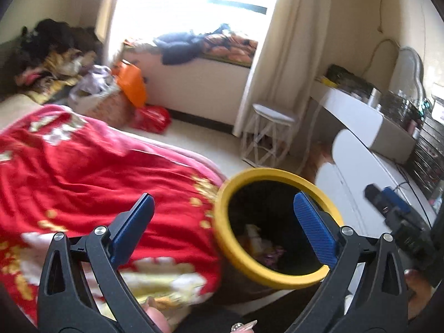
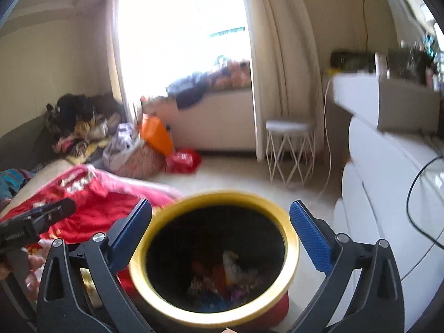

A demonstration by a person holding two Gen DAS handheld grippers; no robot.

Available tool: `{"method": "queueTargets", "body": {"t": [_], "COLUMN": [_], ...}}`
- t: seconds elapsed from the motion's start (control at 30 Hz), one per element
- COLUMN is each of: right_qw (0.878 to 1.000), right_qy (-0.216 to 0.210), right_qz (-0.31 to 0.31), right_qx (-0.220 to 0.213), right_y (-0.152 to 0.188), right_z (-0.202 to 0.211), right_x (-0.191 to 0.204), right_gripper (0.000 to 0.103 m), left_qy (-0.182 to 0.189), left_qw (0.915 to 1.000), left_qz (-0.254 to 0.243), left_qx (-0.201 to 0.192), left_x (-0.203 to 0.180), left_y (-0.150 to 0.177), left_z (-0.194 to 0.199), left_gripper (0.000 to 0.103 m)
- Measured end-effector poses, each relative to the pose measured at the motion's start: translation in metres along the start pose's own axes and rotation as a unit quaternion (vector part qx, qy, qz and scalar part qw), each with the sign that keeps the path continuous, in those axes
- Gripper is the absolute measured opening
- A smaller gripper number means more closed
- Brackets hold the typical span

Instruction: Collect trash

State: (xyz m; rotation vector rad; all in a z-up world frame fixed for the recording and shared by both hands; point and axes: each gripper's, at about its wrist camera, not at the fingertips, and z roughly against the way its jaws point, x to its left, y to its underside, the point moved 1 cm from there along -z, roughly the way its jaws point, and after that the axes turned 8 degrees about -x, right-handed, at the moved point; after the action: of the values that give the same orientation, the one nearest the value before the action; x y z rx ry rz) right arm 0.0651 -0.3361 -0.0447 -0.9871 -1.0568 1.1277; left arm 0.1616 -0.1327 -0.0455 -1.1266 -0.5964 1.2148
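Several scraps of trash [image 2: 222, 274] already lie at the bottom of the yellow-rimmed bin [image 2: 292, 252], which sits on the floor just beside the red blanket [image 1: 83, 172] hanging off the bed. We hold the right gripper [image 2: 220, 231] above the bin's mouth, jaws spread wide and empty; the left gripper [image 1: 223, 223] hangs over the blanket's edge and the bin's near rim, also wide apart with nothing between its pads. Both views are blurred, so we judge the risks loosely: a jaw could clip the rim and tip the bin, or snag the blanket instead of litter.
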Motion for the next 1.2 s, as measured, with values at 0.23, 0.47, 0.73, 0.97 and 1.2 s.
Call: {"method": "queueTargets", "body": {"t": [0.23, 0.47, 0.73, 0.97, 1.2], "right_qw": [0.998, 0.996, 0.994, 0.993, 0.994], "right_qy": [0.002, -0.018, -0.043, -0.044, -0.04], "right_qz": [0.01, 0.001, 0.035, 0.043, 0.041], "right_qx": [-0.063, -0.088, -0.099, -0.1, -0.098], "right_y": [-0.004, 0.002, 0.006, 0.007, 0.01], "right_z": [0.028, 0.055, 0.071, 0.074, 0.073], "right_x": [0.021, 0.051, 0.075, 0.081, 0.08], "right_gripper": [0.097, 0.097, 0.097, 0.097, 0.097], "left_qy": [-0.047, -0.08, -0.088, -0.086, -0.084], "left_qw": [0.9985, 0.9958, 0.9941, 0.9943, 0.9947], "left_qz": [-0.014, -0.016, -0.002, 0.003, 0.004], "left_qx": [-0.025, -0.042, -0.064, -0.062, -0.059], "left_x": [0.023, 0.038, 0.048, 0.05, 0.05], "left_y": [0.007, 0.019, 0.018, 0.024, 0.028], "left_z": [0.058, 0.099, 0.113, 0.116, 0.116], "left_gripper": [0.092, 0.092, 0.092, 0.092, 0.092]}}
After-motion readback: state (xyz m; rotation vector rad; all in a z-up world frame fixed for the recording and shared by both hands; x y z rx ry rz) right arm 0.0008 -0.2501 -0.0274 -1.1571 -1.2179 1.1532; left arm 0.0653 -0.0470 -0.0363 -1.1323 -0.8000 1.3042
